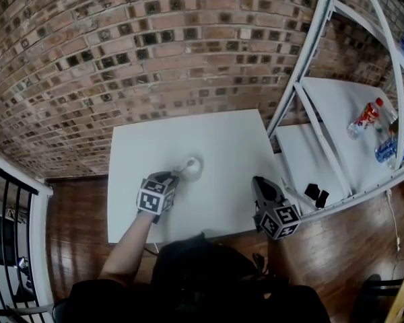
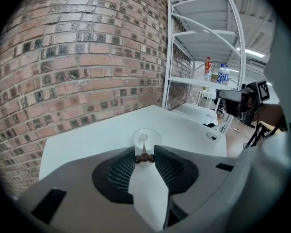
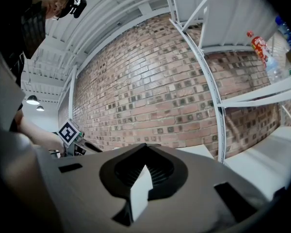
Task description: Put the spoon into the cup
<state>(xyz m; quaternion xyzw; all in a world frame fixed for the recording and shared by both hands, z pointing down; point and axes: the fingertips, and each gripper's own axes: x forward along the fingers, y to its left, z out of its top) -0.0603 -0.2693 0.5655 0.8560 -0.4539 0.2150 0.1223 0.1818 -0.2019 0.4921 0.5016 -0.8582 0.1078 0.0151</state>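
My left hand-held gripper is closed narrowly on the brown, beaded end of the spoon, with the pads pressing that end from both sides. From there the thin stem runs away from me to the clear cup, and the pale bowl of the spoon shows inside the cup's outline. I cannot tell whether the bowl rests on the bottom. The cup stands upright on the white counter, just past my jaw tips and towards the middle of the top. From the head view the left hand-held gripper reaches in from the near left, tilted down a little, and the cup sits right at its tip, with a pale line of spoon between the two. My right hand-held gripper hangs over the near right corner of the counter, well apart from the cup. In its own view the right hand-held gripper has its jaws brought together with nothing between them. It points roughly level at the brick wall, and the left one's marker cube shows off to its left. The brick wall stands along the far edge of the counter. To the right is a white shelf frame carrying a red-labelled bottle and a blue-labelled one. The floor beside the counter is dark wood.
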